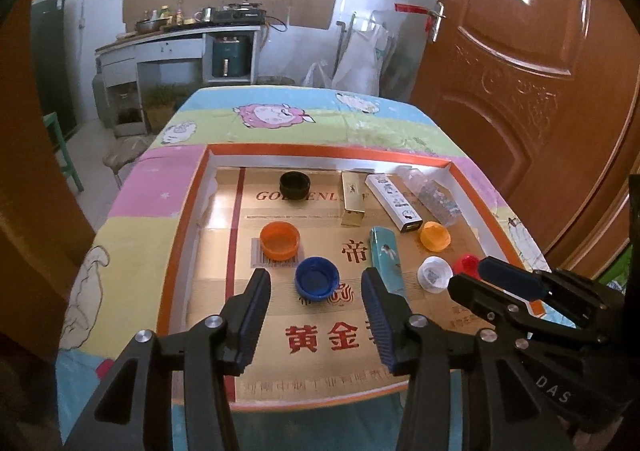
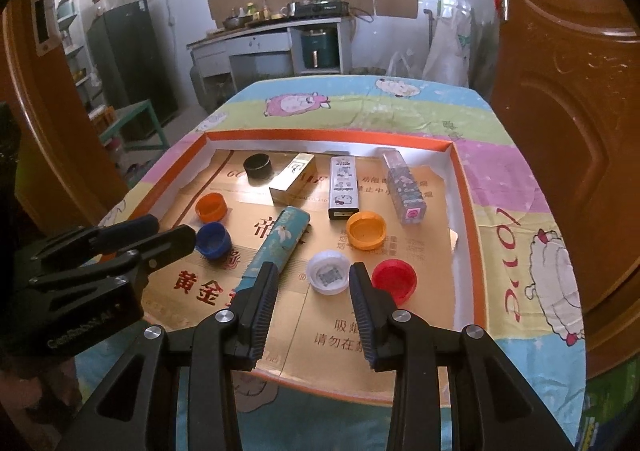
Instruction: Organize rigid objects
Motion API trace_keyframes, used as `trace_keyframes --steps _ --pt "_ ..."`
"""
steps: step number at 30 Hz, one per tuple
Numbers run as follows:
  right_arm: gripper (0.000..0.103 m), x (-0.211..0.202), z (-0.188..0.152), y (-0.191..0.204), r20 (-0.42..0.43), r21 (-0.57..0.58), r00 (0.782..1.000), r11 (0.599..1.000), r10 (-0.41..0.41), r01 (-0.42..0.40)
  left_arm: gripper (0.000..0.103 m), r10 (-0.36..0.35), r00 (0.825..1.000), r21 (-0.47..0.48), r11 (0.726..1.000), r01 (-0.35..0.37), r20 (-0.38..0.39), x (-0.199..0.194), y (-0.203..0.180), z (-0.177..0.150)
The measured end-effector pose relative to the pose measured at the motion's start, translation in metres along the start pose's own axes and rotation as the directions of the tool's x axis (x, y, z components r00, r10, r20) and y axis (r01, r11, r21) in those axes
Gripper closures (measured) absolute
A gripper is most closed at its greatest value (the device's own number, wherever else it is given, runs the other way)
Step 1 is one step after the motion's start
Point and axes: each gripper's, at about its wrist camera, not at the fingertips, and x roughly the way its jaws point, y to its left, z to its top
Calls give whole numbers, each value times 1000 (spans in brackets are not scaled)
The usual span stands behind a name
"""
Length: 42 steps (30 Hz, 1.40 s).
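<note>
A shallow orange-rimmed tray holds loose caps and boxes. My left gripper is open and empty, just short of a blue cap. My right gripper is open and empty, just short of a white cap. A red cap lies right of the white one. An orange cap, a yellow-orange cap, a black cap, a teal box, a gold box, a white box and a clear box also lie inside.
The tray sits on a table with a pastel sheep-print cloth. A brown door stands close on the right. A kitchen counter and a green stool stand beyond the table.
</note>
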Motion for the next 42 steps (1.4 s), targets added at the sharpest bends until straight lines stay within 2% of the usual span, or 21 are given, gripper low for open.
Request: trace_keyframes --steps 8,13,15,18,23,27,33,37,42 --pt "65 -26 -7 11 39 -5 999 999 -31 32 56 10 998 -42 999 -8 67 -33 -3 -6" --pt "65 -47 -12 16 69 2 996 999 -48 48 56 93 989 -47 995 -88 115 -60 -11 -12" --pt "65 -55 -14 18 80 7 995 999 -54 54 56 106 986 -57 993 -100 127 -70 -12 -15" --pt "65 -69 -18 23 101 10 993 998 -64 63 56 91 986 -64 994 -83 140 -83 -13 -19" --pt "65 -93 -25 30 133 22 986 995 -99 97 56 106 982 -51 994 -99 158 -103 -20 -27" --pt "65 -116 -33 36 171 33 974 989 -149 146 56 121 973 -43 992 -115 199 -124 -28 -38" --pt "59 -147 -47 44 223 55 956 981 -192 184 56 167 942 -32 986 -165 292 -163 -39 -53" --pt "59 -165 -54 47 246 73 947 978 -206 194 56 161 942 -10 986 -165 296 -178 -44 -60" --pt "57 -190 -64 57 289 77 928 972 -234 221 56 210 927 -4 976 -219 311 -198 -53 -73"
